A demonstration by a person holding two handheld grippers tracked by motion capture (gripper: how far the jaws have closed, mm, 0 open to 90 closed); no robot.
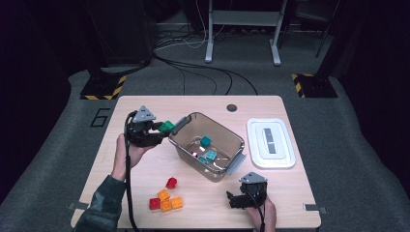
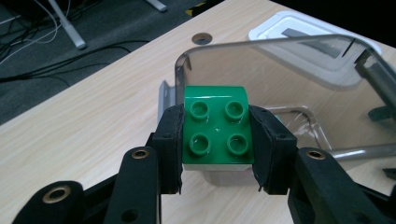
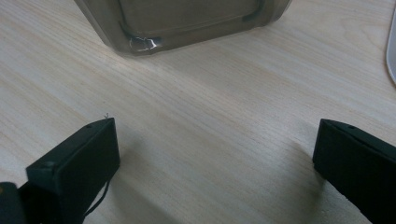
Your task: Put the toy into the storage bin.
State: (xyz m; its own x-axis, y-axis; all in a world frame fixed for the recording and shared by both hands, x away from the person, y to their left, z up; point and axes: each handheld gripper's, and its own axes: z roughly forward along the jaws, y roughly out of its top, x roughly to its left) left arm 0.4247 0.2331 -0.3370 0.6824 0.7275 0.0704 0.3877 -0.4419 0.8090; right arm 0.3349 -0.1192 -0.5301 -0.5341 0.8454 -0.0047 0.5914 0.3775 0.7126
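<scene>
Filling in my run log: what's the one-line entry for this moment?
left claw: shut on green brick | beside clear bin | right claw: open

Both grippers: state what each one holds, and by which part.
The left gripper holds a green brick, pads clamped on its two opposite side faces, studs facing the camera. The right gripper holds nothing; its jaws stand open over the table.

Bin [image 1: 227, 166] at the middle of the table [image 1: 145, 104], three blocks [image 1: 207, 149] inside; lid [image 1: 270, 143] to its right; loose blocks [image 1: 166, 199] in front-left; left tongs [image 1: 162, 130] with a block [image 1: 167, 125] at the bin's left rim.
</scene>
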